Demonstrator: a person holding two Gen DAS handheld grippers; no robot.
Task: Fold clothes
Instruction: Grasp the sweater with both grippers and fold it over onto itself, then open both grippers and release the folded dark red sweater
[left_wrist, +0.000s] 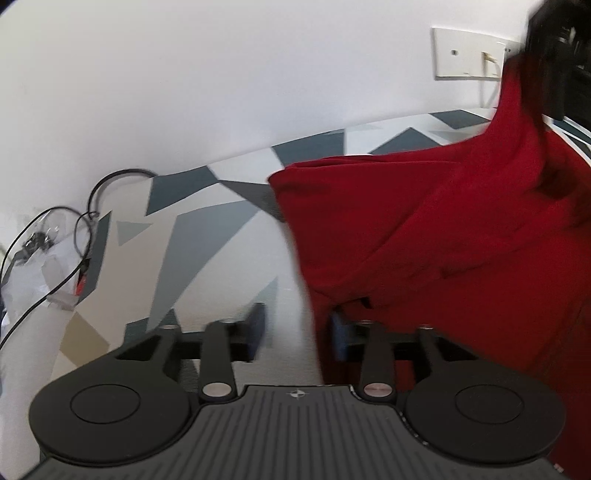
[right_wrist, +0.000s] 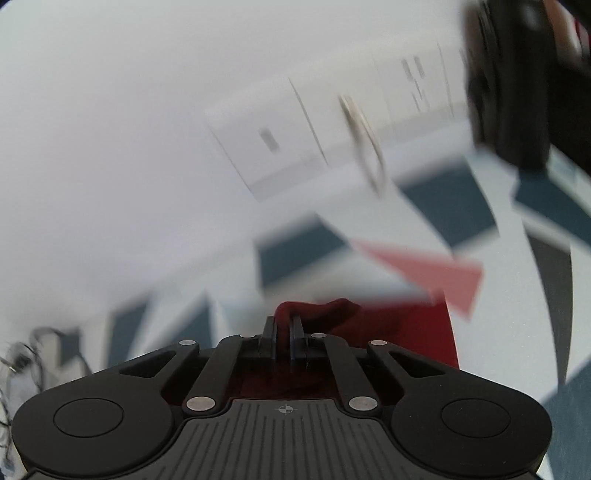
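A red garment (left_wrist: 443, 229) lies on the patterned table and is pulled up toward the top right of the left wrist view, where my right gripper (left_wrist: 554, 55) lifts it. My left gripper (left_wrist: 297, 332) is open, its fingers (left_wrist: 256, 328) set wide apart; the garment's left edge hangs over the right finger. In the right wrist view my right gripper (right_wrist: 282, 332) is shut on a bunched fold of the red garment (right_wrist: 314, 310), which shows just past the fingertips and below them. The view is blurred by motion.
The tablecloth (left_wrist: 207, 236) has grey, dark blue and white triangles. Black cables and clear plastic (left_wrist: 48, 243) lie at its left edge. A white wall with an outlet plate (left_wrist: 467, 53) stands behind. A dark object (right_wrist: 517, 81) is at the right wrist view's top right.
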